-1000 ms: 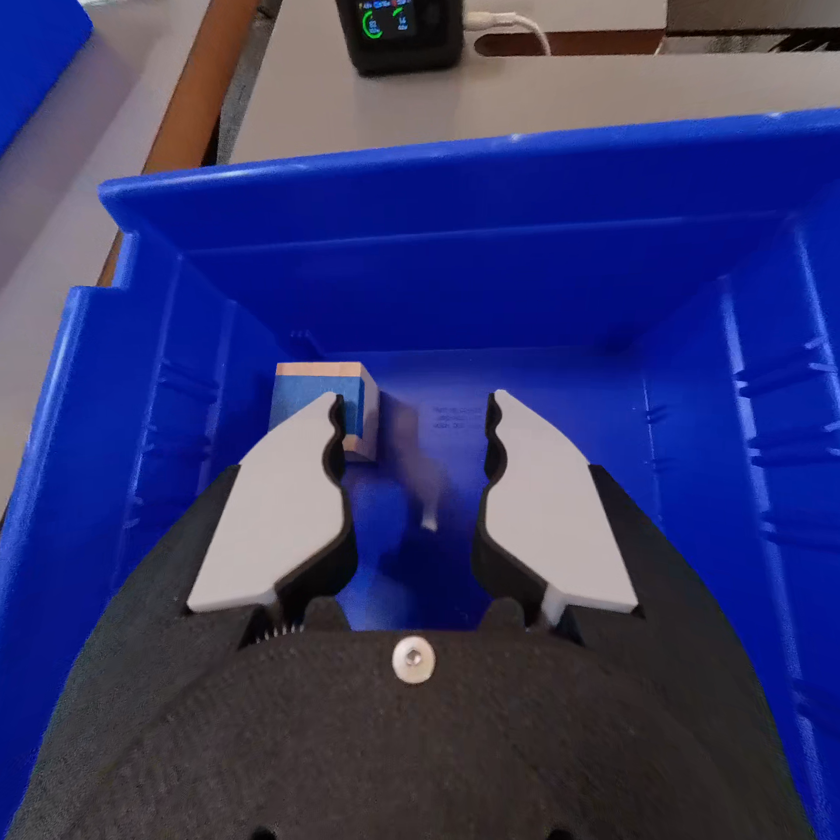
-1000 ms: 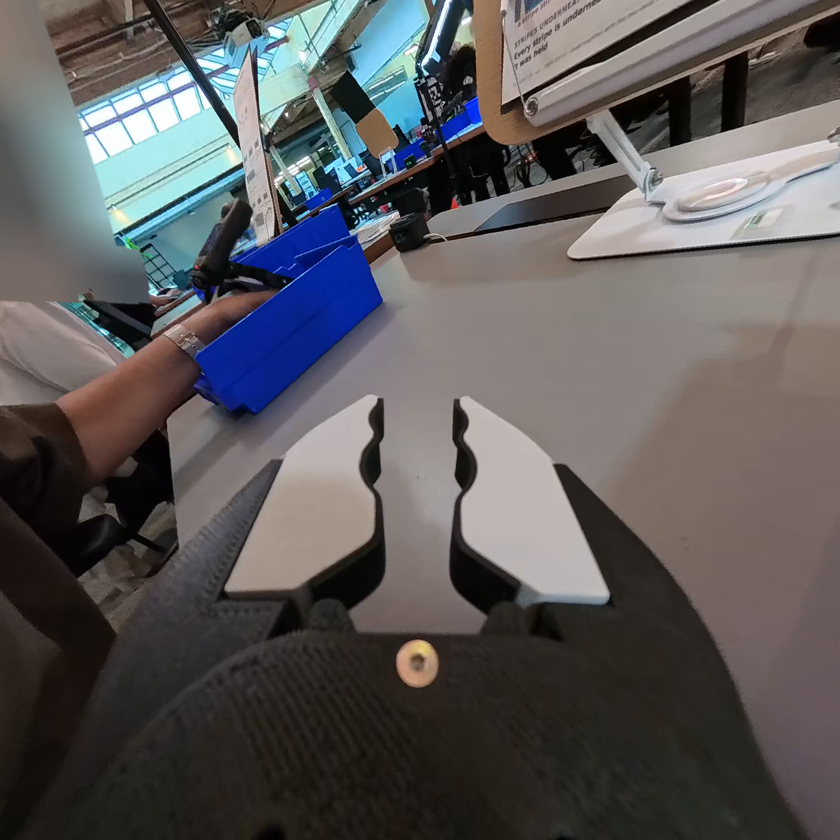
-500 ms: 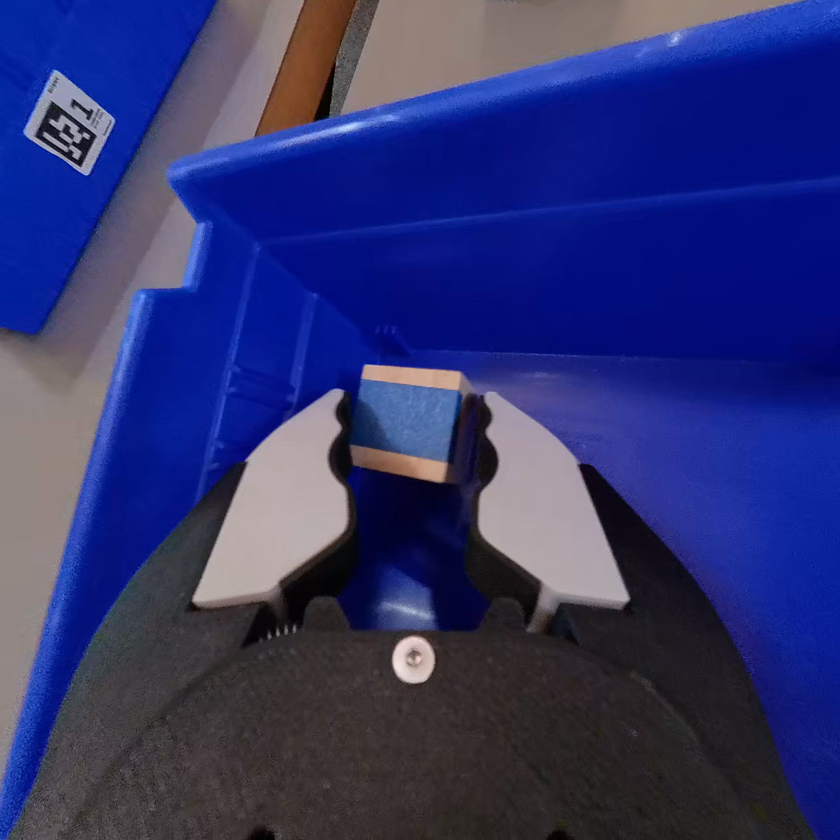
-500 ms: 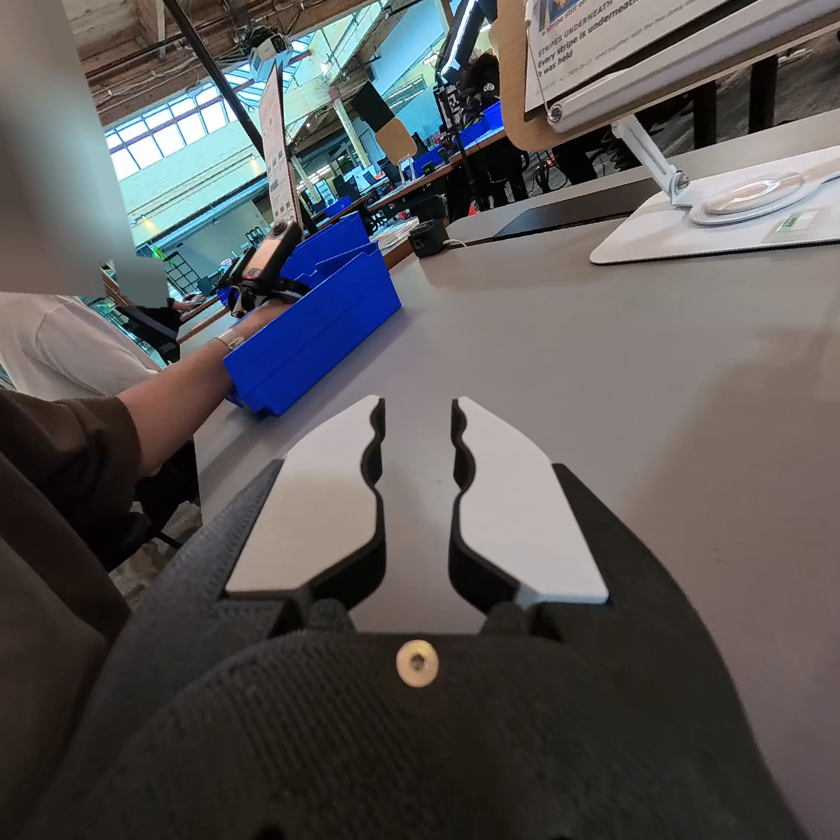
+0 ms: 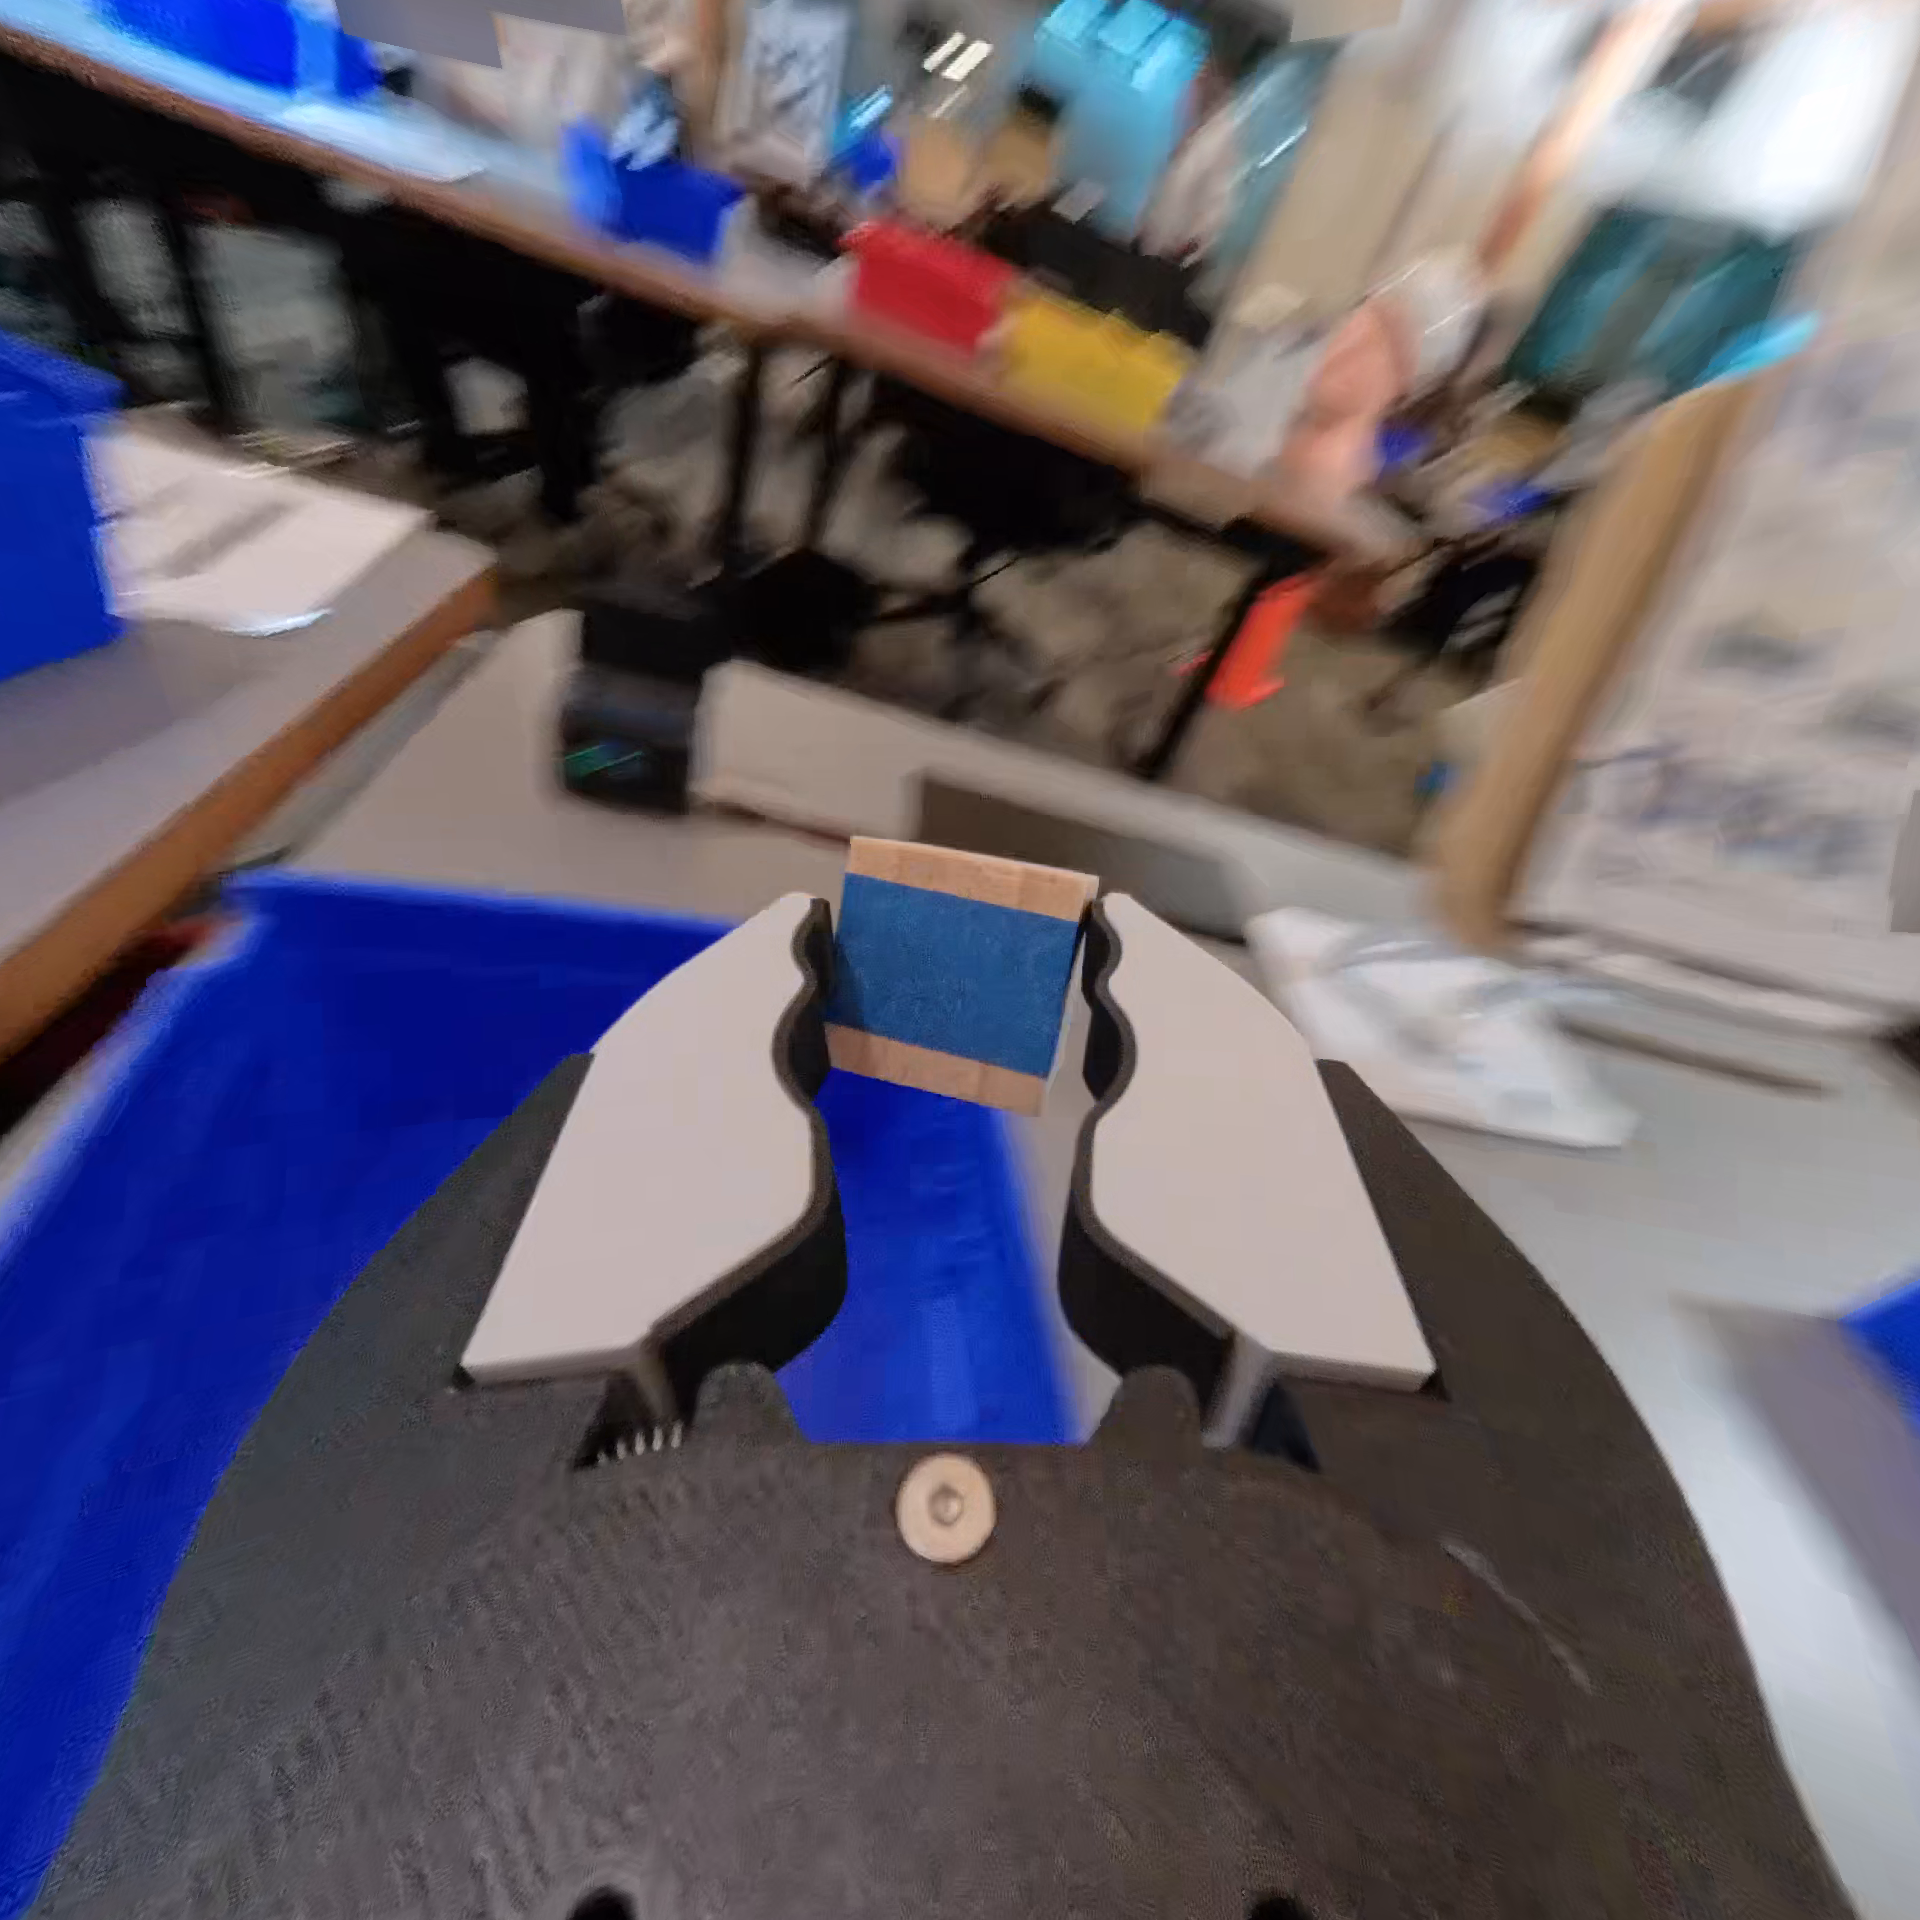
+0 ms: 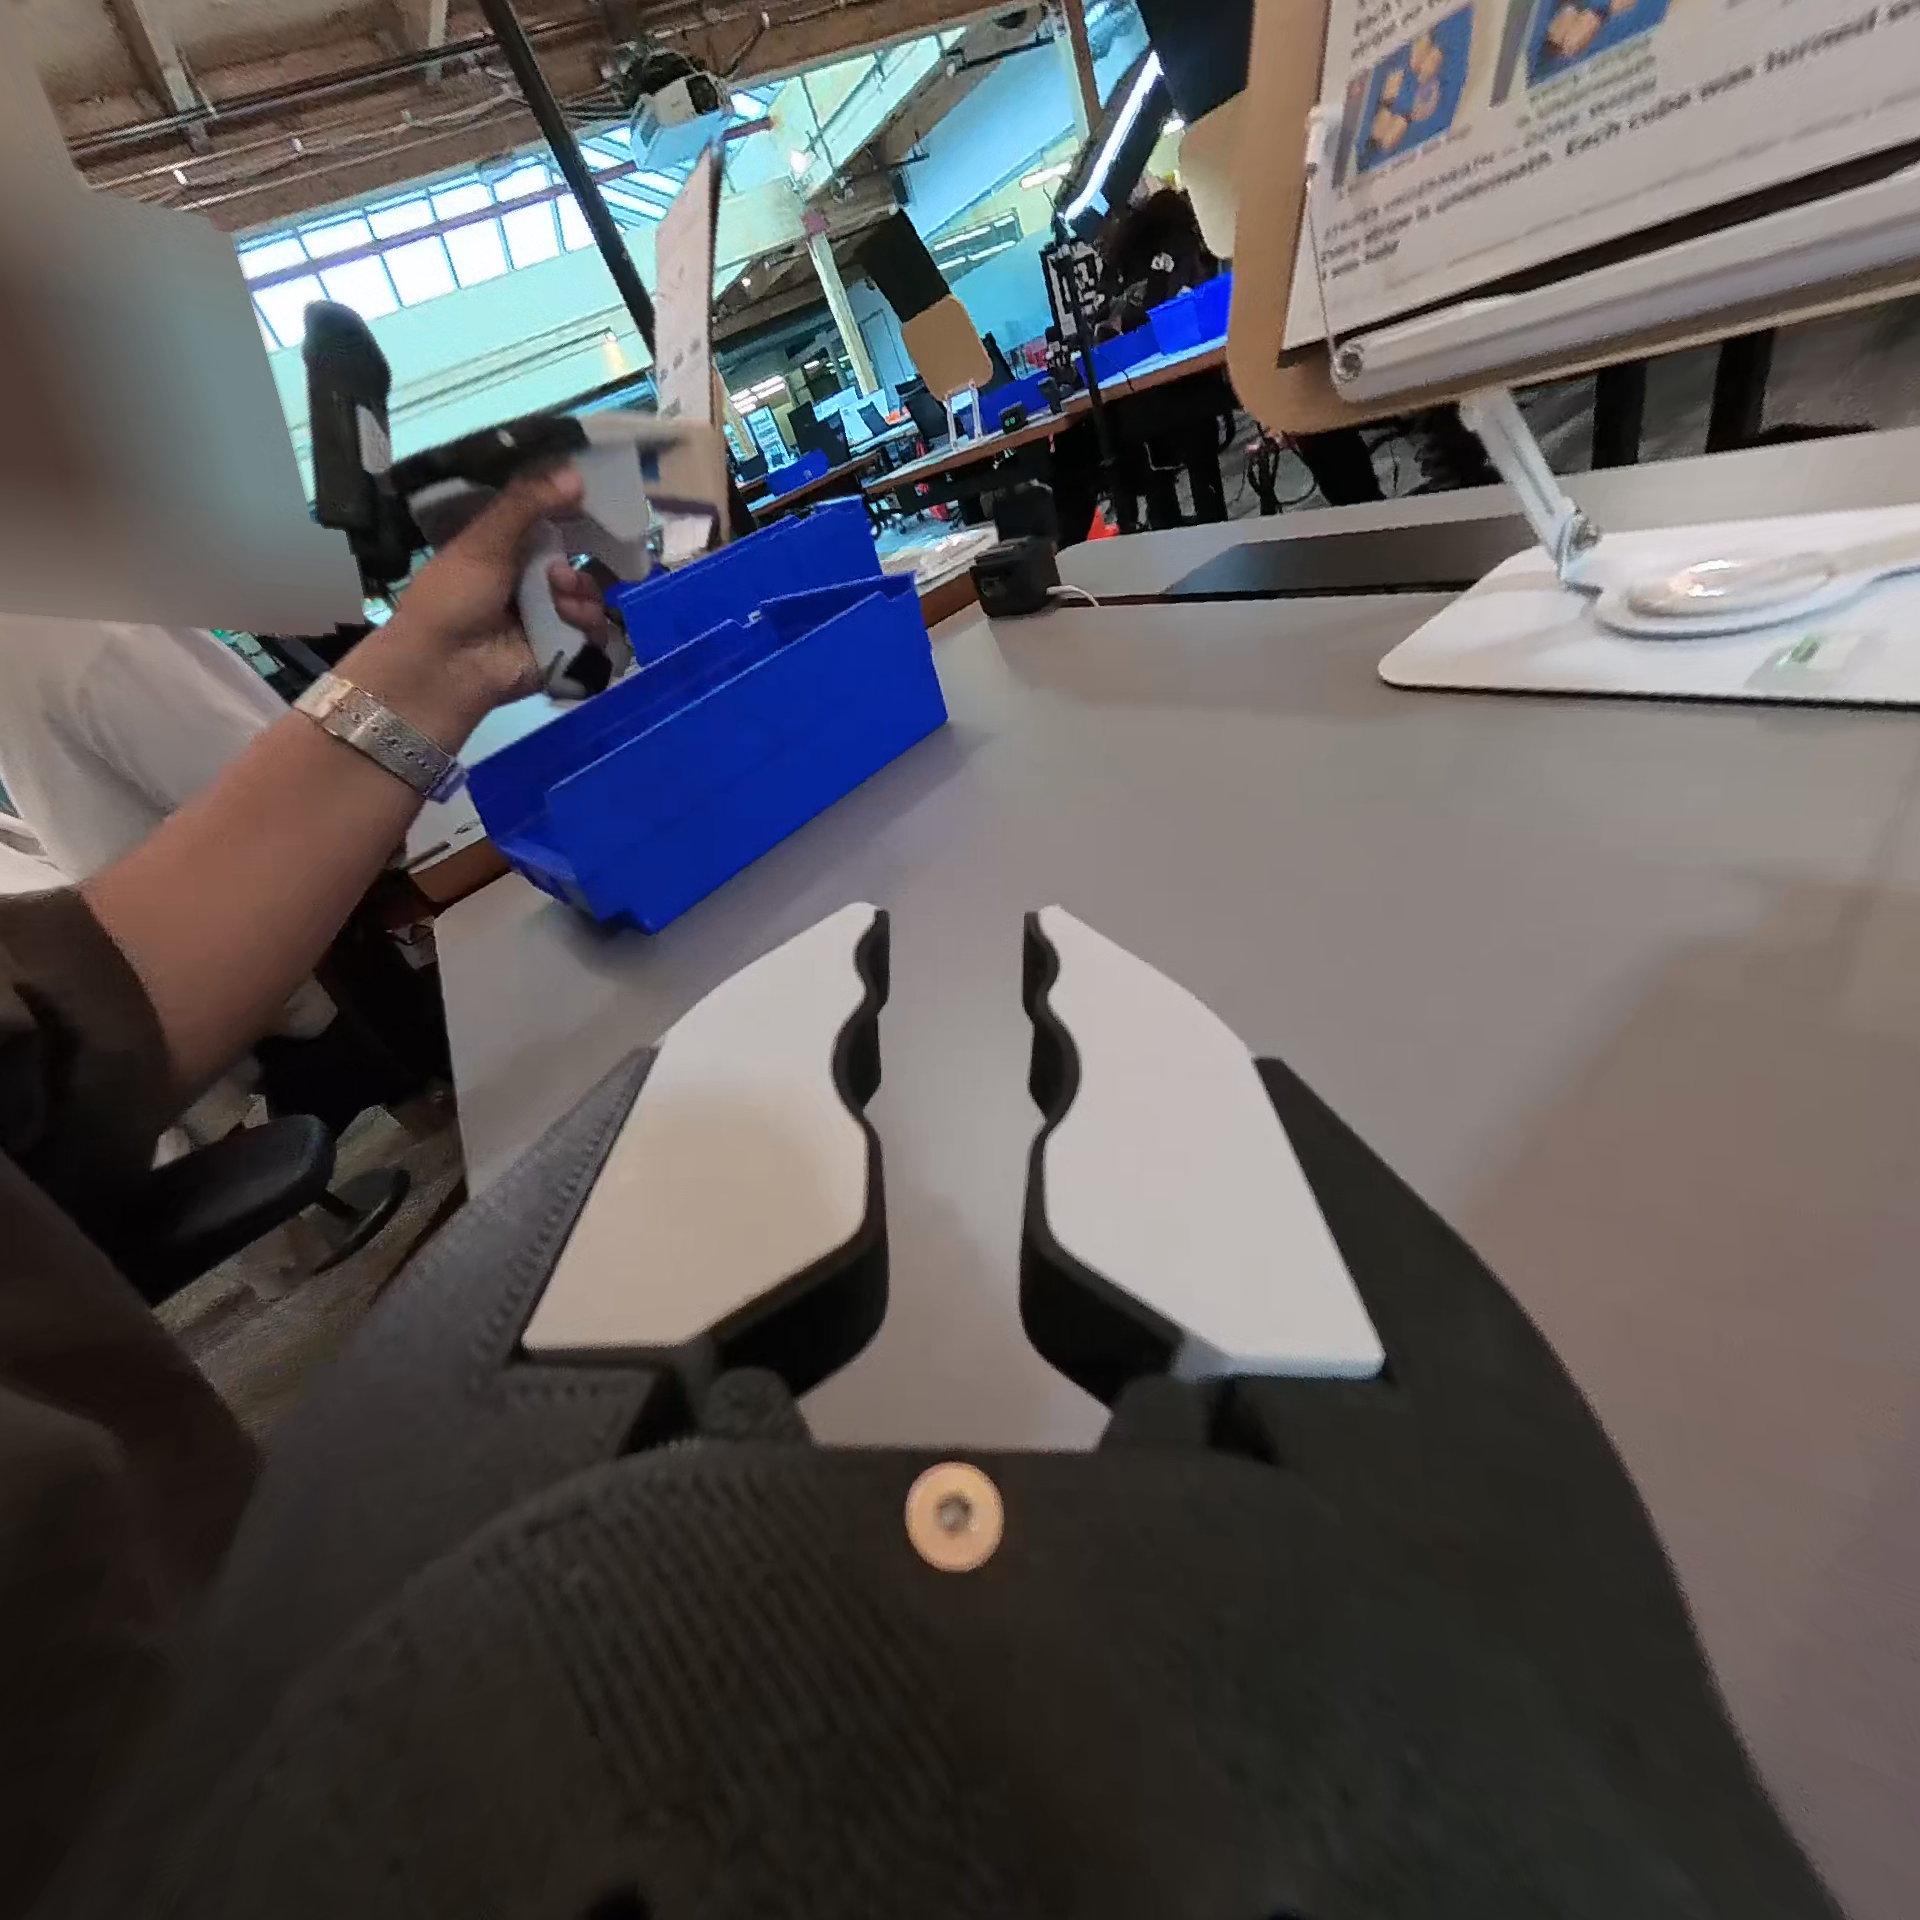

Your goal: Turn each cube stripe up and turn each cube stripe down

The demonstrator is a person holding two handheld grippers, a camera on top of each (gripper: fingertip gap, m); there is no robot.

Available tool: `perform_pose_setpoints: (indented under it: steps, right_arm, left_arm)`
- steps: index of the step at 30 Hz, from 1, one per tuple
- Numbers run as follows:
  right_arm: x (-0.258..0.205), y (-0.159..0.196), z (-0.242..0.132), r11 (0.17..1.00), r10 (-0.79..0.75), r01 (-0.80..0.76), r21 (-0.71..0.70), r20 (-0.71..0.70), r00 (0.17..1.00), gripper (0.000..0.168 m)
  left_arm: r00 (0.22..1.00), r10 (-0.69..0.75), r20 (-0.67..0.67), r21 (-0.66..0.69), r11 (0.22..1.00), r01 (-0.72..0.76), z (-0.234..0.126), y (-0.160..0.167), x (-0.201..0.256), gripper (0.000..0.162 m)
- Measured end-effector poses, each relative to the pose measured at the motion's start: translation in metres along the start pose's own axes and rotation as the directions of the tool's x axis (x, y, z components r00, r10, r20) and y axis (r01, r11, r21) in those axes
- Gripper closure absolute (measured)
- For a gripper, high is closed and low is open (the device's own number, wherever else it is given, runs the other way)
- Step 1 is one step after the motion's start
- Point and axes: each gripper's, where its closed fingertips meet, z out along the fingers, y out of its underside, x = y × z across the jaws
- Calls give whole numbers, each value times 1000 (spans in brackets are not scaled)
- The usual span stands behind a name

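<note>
Left wrist view shows the left gripper (image 5: 951, 997) clamped on a wooden cube (image 5: 948, 985), its broad blue stripe (image 5: 940, 987) facing the camera, held up above the blue bin (image 5: 260, 1091); the room behind is smeared with blur. Right wrist view shows the right gripper (image 6: 954, 935) with a narrow gap and nothing between its fingers, low over the grey table (image 6: 1351, 883). Only this view shows the person's hand (image 6: 473, 613) raising the other gripper over the bin, and a sheet of printed writing (image 6: 1579, 114) on a white stand (image 6: 1662, 623), which I leave unread.
</note>
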Motion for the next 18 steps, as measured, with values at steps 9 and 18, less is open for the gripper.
perform_pose_setpoints:
  steps: [9,18]
  right_arm:
    - [-31,-15,-20,998,-7,2,60,83,997,114]
    - [-43,-29,-38,982,59,-76,174,102,993,100]
  left_arm:
    - [563,-318,-763,-117,924,364,-68,46,239,115]
    - [187,-500,-845,-444,853,276,-122,168,384,116]
